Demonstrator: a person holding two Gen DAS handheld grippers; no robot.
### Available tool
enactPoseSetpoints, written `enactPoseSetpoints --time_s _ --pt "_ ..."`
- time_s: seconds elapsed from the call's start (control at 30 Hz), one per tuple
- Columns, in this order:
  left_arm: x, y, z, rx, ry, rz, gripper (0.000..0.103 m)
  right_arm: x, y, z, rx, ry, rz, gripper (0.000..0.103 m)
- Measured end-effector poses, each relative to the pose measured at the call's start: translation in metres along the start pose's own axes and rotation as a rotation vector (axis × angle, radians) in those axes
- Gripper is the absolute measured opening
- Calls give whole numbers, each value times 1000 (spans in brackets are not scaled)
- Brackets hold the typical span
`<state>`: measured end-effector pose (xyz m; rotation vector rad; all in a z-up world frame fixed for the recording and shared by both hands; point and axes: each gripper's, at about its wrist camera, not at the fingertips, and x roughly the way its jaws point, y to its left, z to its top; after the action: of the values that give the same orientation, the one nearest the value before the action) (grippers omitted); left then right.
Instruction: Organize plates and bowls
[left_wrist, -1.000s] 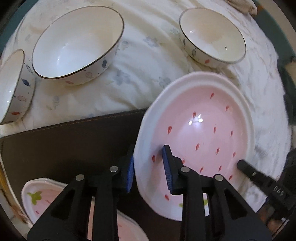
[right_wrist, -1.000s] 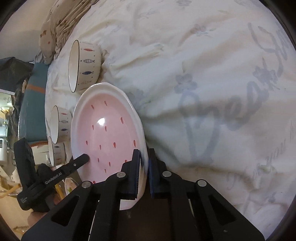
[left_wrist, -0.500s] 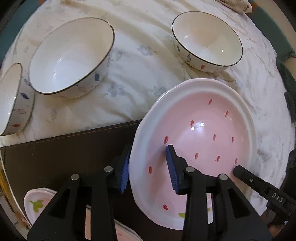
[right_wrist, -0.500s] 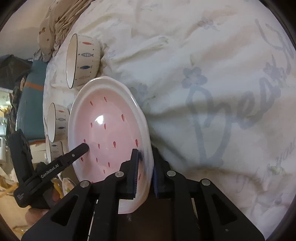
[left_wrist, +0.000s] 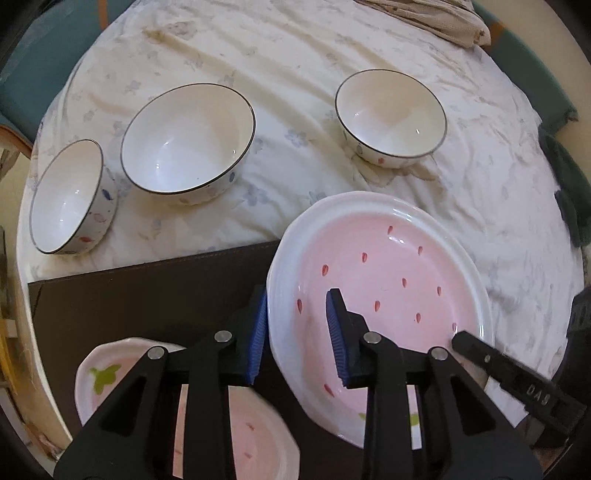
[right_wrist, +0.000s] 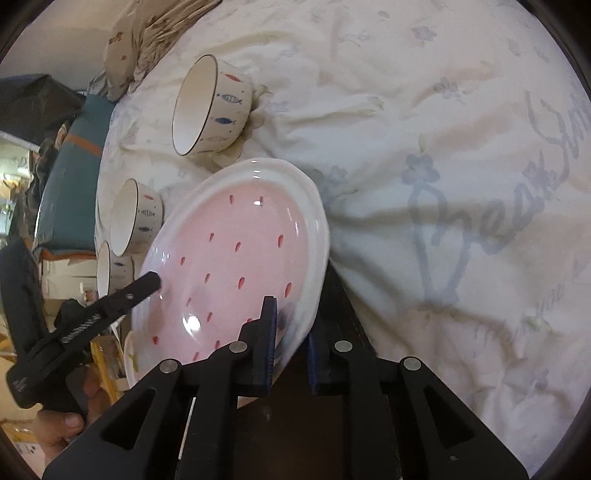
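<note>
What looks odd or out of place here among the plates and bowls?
The leftmost bowl leans on its side on the soft white quilt, while the other two bowls stand upright. The pink plate is tilted, held by its rim in both claws. Nothing looks spilled or broken.

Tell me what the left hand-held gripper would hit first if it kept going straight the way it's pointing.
Probably the pink plate itself: its rim already sits between the left hand-held gripper's pads. Below that lies the dark mat, though depth is hard to judge.

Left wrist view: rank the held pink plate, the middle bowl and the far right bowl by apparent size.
1. Held pink plate, largest, though nearest the camera.
2. Middle bowl.
3. Far right bowl, smallest, but it sits farther away, so its true size is unsure.
</note>
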<state>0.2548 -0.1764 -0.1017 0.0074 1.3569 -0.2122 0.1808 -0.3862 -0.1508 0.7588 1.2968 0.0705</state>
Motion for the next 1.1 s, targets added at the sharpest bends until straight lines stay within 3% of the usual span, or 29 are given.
enactPoseSetpoints --time_s 0.6,1.1 --pt "-64 52 -32 -40 -79 -6 20 -30 44 -25 -122 -42 14 19" --pt "-98 130 -95 -137 -116 2 20 -20 118 -85 -340 -3 26 19"
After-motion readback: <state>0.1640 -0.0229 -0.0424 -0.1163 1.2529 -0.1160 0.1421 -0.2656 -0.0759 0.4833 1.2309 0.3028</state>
